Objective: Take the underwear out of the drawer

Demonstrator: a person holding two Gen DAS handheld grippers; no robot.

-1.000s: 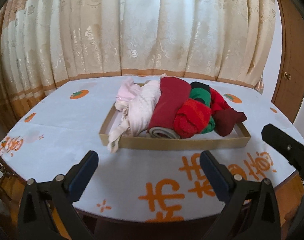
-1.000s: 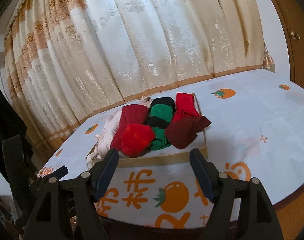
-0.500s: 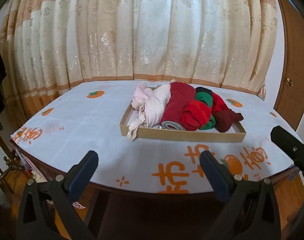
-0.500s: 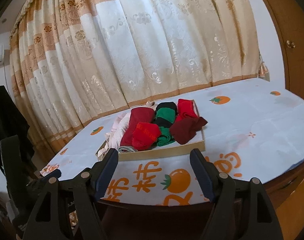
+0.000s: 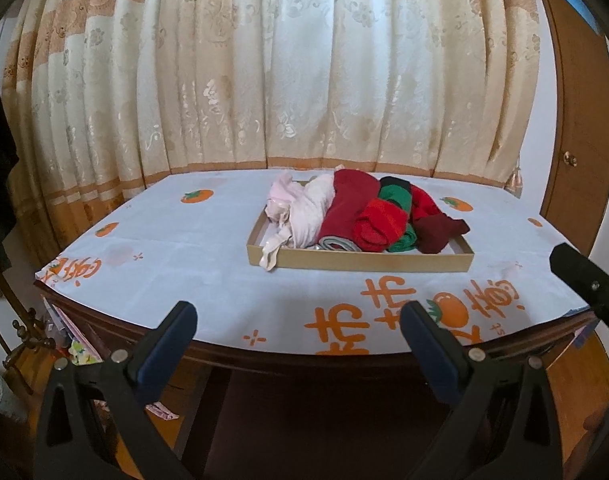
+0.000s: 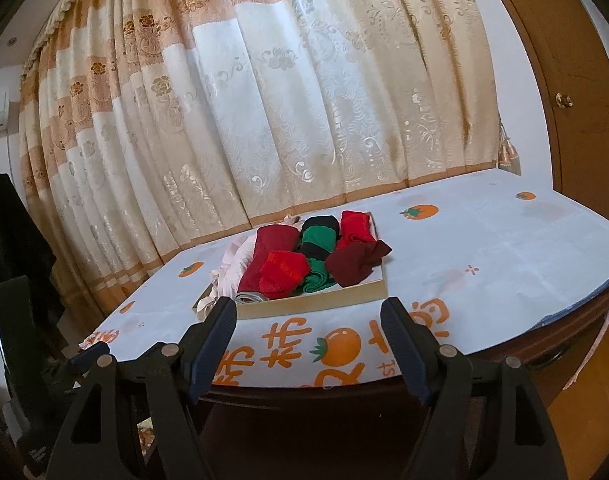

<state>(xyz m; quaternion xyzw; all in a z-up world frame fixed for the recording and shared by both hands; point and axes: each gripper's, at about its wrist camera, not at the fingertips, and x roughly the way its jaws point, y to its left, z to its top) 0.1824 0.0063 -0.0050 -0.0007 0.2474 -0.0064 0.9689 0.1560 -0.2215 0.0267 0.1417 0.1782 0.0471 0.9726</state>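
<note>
A shallow cardboard drawer tray [image 5: 368,263] [image 6: 316,303] sits on the table with a pile of clothes in it: pale pink underwear [image 5: 300,210] [image 6: 234,266] at its left, dark red [image 5: 350,202], bright red [image 5: 380,226] [image 6: 284,272], green [image 5: 396,196] [image 6: 318,240] and maroon [image 5: 438,230] [image 6: 356,262] pieces to the right. My left gripper [image 5: 296,324] is open and empty, well short of the table's front edge. My right gripper [image 6: 308,316] is open and empty, also back from the table. The right gripper's tip also shows in the left wrist view [image 5: 584,280].
The table has a white cloth [image 5: 184,256] [image 6: 484,248] with orange fruit prints. A cream and tan curtain [image 5: 304,80] [image 6: 284,100] hangs behind it. A wooden door [image 5: 576,120] [image 6: 564,80] stands at the right. Clutter lies on the floor at the left [image 5: 72,344].
Both grippers have pulled back from the table; the tray looks smaller and farther, and the table's front edge and dark underside have come into view. Both stay open and empty.
</note>
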